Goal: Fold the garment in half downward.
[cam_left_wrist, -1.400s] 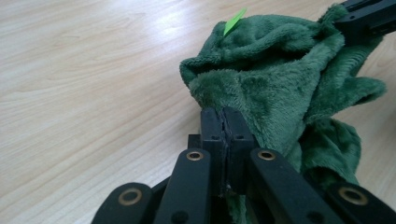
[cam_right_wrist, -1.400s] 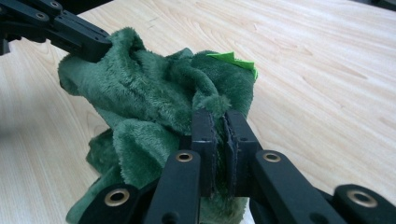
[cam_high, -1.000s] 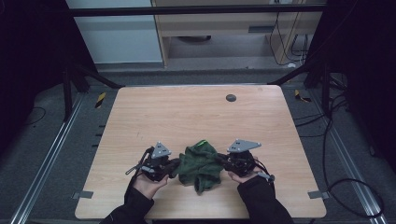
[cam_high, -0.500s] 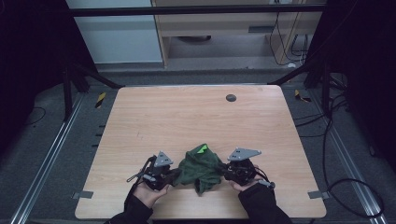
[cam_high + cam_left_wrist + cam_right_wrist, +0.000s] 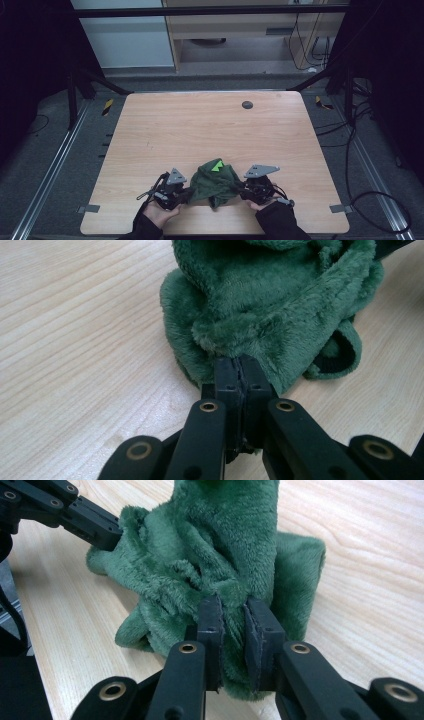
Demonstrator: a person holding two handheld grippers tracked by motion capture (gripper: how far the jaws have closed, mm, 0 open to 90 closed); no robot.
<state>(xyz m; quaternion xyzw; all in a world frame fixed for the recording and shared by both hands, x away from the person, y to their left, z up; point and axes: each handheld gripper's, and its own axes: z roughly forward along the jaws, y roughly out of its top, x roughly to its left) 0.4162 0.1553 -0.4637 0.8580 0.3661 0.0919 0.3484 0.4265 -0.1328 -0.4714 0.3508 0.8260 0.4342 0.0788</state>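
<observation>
A crumpled dark green plush cloth with a bright green tag lies near the table's front edge, between the two grippers. My left gripper is shut on the cloth's left edge; in the left gripper view its jaws press together on a fold of the cloth. My right gripper is shut on the cloth's right side; in the right gripper view a thick bunch of the cloth sits between its pads. The left gripper's jaw tip is seen gripping the far corner.
The wooden table has a small dark round hole near its back edge. Metal rails run along the floor at both sides, and cables lie on the floor at the right.
Both grippers have pulled back toward the front edge of the table with the cloth held between them. The cloth stays bunched.
</observation>
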